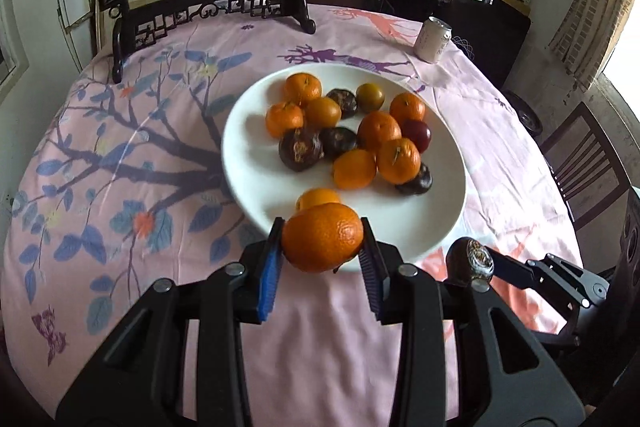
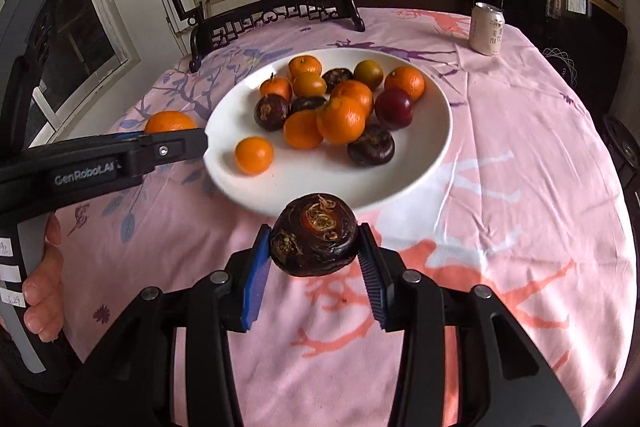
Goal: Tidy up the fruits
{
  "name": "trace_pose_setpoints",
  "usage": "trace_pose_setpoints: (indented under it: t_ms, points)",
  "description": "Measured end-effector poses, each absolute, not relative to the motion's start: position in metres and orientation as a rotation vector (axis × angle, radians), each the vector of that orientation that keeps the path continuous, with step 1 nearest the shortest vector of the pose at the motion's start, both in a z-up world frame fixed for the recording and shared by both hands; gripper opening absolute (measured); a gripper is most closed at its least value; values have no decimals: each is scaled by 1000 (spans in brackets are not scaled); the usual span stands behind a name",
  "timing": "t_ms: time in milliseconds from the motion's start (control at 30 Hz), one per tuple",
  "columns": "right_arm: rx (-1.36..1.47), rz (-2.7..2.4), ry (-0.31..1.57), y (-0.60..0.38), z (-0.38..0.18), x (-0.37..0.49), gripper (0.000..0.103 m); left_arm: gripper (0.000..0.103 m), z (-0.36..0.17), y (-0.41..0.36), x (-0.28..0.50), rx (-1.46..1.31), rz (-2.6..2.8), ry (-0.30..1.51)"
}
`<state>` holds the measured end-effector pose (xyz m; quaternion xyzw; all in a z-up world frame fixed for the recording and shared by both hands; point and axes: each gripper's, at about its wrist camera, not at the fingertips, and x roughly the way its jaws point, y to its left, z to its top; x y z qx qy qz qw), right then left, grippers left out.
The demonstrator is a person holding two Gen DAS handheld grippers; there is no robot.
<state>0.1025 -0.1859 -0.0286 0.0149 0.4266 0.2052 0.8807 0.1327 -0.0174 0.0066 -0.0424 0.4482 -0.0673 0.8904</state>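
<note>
Orange mandarin (image 1: 322,237) — left gripper's (image 1: 322,243) grip

A glossy orange mandarin (image 1: 322,237) hung clamped between the blue pads of the left gripper (image 1: 323,241), just over the near rim of the white plate (image 1: 248,131). The right gripper (image 2: 316,241) pinched a dark water chestnut (image 2: 314,235) — brown-black, wrinkled, its pale scarred crown turned upward — just in front of that same rim. On the plate lay the rest of the fruit: several small mandarins, more dark chestnuts, a red plum (image 2: 393,106) and a greenish fruit (image 2: 368,75) (kind unclear), clustered toward the far side, with one mandarin (image 2: 254,155) lying apart near the front.
</note>
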Motion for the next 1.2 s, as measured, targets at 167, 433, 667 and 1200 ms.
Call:
trace_pose_setpoints:
  t_ms: [167,433,667,1200]
  points:
    - [12,478,930,-165,-28,136,43,36,1,-14,183,-89,-85,960]
    - [-19,466,958,-150,-40,157,43,37,-20,-8,213,-96,-78,1007]
    - [-64,410,909,-145,-37,157,70,89,-22,-2,224,-104,-39,988]
    - [-53,171,824,-191,-35,74,102,101,-7,8,88,-91,-4,859]
